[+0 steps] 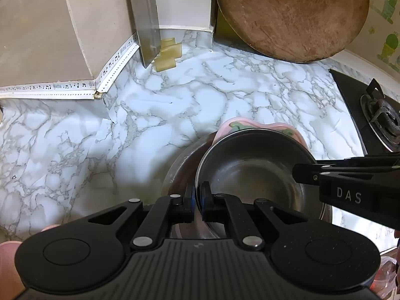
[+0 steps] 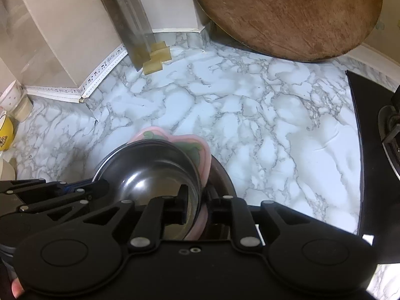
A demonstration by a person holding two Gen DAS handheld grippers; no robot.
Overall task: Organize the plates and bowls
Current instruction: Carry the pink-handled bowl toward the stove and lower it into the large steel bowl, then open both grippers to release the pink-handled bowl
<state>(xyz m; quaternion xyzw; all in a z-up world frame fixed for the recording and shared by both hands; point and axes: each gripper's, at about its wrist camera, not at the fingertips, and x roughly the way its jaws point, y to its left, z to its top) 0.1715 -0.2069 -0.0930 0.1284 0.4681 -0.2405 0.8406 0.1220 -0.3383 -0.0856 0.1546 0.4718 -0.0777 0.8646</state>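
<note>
A small steel bowl (image 1: 250,170) (image 2: 155,170) rests on a pink plate with green leaf marks (image 1: 237,123) (image 2: 192,147), and the plate lies in a larger steel bowl (image 1: 182,165) (image 2: 222,177) on the marble counter. My left gripper (image 1: 198,195) (image 2: 100,187) is shut on the small bowl's left rim. My right gripper (image 2: 199,202) (image 1: 300,172) straddles the opposite rim. One finger is inside the small bowl and the other outside the plate's edge, with a slight gap, so it is open.
A round wooden board (image 1: 292,12) leans against the back wall. A cleaver (image 1: 146,25) stands beside yellow blocks (image 1: 168,55) in the corner. A black gas stove (image 1: 375,115) is at the right, a yellow cup (image 2: 5,132) at the far left.
</note>
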